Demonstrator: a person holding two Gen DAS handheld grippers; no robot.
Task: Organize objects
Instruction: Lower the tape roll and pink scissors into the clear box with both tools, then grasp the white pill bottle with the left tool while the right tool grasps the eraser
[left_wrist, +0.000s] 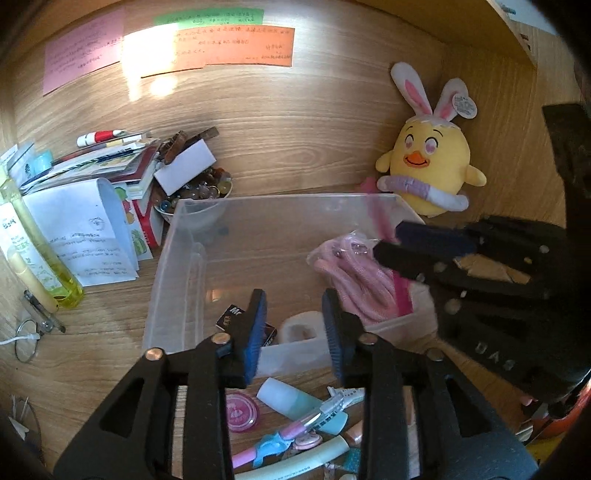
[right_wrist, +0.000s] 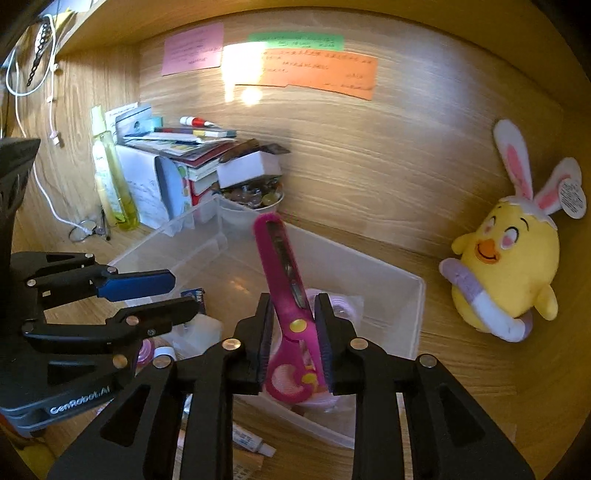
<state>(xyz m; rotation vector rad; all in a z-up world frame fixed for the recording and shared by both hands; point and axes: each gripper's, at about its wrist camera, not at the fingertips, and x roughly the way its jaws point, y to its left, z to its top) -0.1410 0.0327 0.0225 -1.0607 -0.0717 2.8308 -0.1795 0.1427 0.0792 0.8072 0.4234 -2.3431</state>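
Bin (right_wrist: 388, 295), clear and light, is sitting mid-desk (right_wrist: 461, 369), likely sliding easily if nudged. Pouch (left_wrist: 354, 273), pink and soft, is lying inside at the bin's 3 o'clock side in the left view. Scissors (right_wrist: 284, 280), pink plastic with closed blades, are hanging over the bin, tip pointing to 12 o'clock in the right view. They look light, stiff and slick, liable to pivot if pinched off-centre. Right gripper (right_wrist: 293, 332) is clamping them, its narrow fingers (right_wrist: 264, 343) pressing around the pivot, just above the handle loops, which seems the soundest hold. Left gripper (left_wrist: 293, 328) is hovering over the bin's near wall, its fingers (left_wrist: 255, 328) partly apart and holding nothing.
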